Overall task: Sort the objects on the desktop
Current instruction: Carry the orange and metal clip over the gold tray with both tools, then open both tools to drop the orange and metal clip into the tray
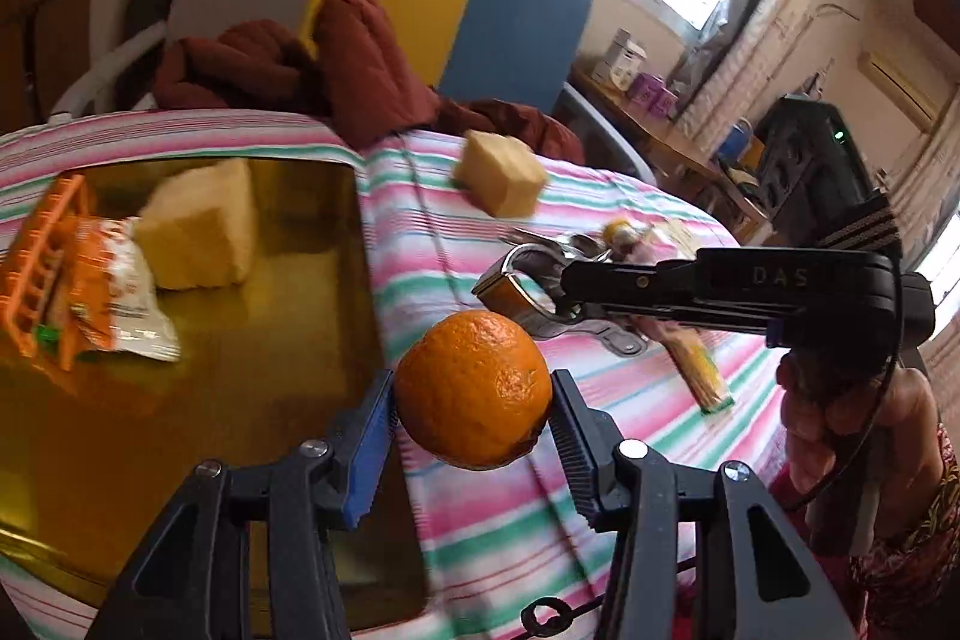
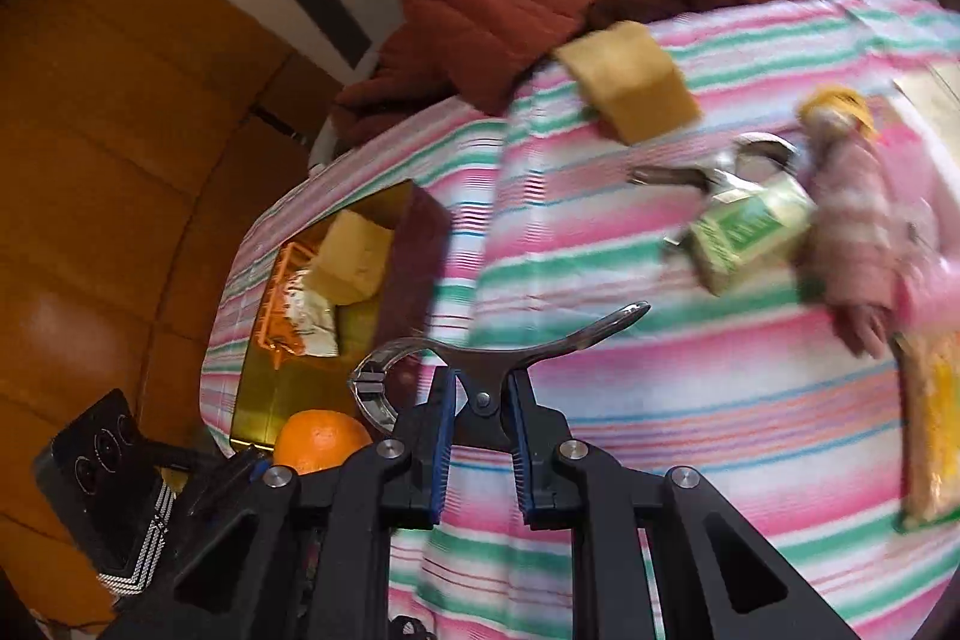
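— See the left tool (image 1: 473, 403)? It's clenched on that round orange tangerine (image 1: 474, 388), pinched between the two pads and held up in the air, just past the near edge of the shiny gold metal tray (image 1: 288, 340).

— And only by its sides. The peel looks smooth and the fruit is round, so I'd guess it could roll out of the grip if the hand tips or jerks. It would land on the pink-and-green striped cloth (image 1: 504, 508) over the tabletop and maybe run off the edge.

— The right tool (image 2: 480, 409) worries me more. It's gripping a silver metal nutcracker-like clamp (image 2: 474, 364) right at the pivot, handles sticking out either side.

— Held at the hinge like that, it may swivel. And the two tools are close together; from the left view the right one reaches across just above the tangerine. A bump looks likely if both head for the tray at once.

— The tray's already crowded at the far end: a pale yellow foam block (image 1: 198, 232), an orange-and-white crinkly snack packet (image 1: 114, 292), an orange plastic rack (image 1: 42, 268).

— So drop the fruit in the open near part, I'd say, or it could bounce off something.
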Tool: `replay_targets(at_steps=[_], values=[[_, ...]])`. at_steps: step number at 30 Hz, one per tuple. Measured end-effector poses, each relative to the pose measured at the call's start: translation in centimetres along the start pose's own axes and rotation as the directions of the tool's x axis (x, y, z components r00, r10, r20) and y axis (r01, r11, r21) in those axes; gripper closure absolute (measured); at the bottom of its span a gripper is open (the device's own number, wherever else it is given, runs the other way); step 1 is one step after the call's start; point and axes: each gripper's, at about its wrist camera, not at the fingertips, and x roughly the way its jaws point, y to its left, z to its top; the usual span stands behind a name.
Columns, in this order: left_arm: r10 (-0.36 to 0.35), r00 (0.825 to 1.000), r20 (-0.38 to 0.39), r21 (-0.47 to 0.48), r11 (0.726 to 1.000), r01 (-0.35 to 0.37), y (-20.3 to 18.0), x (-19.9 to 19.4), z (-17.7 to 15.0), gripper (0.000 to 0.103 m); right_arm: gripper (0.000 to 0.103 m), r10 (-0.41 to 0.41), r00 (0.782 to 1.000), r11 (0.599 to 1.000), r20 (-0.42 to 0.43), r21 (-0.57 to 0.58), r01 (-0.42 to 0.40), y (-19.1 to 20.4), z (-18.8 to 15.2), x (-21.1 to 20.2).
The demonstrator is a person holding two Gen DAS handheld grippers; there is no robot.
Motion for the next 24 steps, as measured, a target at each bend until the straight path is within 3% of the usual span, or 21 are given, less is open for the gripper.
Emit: replay_targets(at_steps=[5, 9, 12, 15, 19, 21, 22, 24], values=[[0.082, 0.997, -0.003, -0.061, 0.995, -0.082, 4.7, -0.5, 0.9, 0.052, 0.086, -0.006, 0.999, 0.991, -0.035, -0.137, 0.001, 5.8, 2.6, 3.0], [0.141, 0.988, -0.062, -0.091, 0.985, -0.147, 8.3, 0.5, 1.1, 0.052, 0.086, -0.089, 0.992, 0.948, -0.092, -0.314, 0.056, 10.6, 4.0, 6.6], [0.152, 0.983, -0.105, -0.134, 0.977, -0.165, 10.5, 0.9, 0.8, 0.052, 0.086, -0.177, 0.975, 0.874, -0.132, -0.476, 0.094, 13.9, 4.6, 9.5], [0.151, 0.979, -0.139, -0.167, 0.97, -0.174, 11.9, 1.3, 0.3, 0.052, 0.086, -0.292, 0.94, 0.773, -0.176, -0.623, 0.123, 16.0, 4.8, 12.8], [0.14, 0.978, -0.155, -0.185, 0.968, -0.168, 12.7, 1.8, 0.1, 0.052, 0.085, -0.385, 0.898, 0.682, -0.213, -0.721, 0.121, 16.4, 5.0, 15.9], [0.145, 0.976, -0.164, -0.177, 0.969, -0.174, 12.7, 2.3, 0.2, 0.052, 0.085, -0.431, 0.885, 0.624, -0.176, -0.766, 0.152, 16.3, 4.9, 16.7], [0.141, 0.976, -0.167, -0.178, 0.969, -0.171, 12.7, 2.4, 0.3, 0.052, 0.083, -0.442, 0.884, 0.61, -0.15, -0.773, 0.174, 16.4, 5.1, 16.8], [0.131, 0.975, -0.18, -0.174, 0.971, -0.163, 12.6, 3.0, 0.7, 0.052, 0.066, -0.454, 0.885, 0.605, -0.102, -0.765, 0.222, 16.1, 5.6, 16.3]])
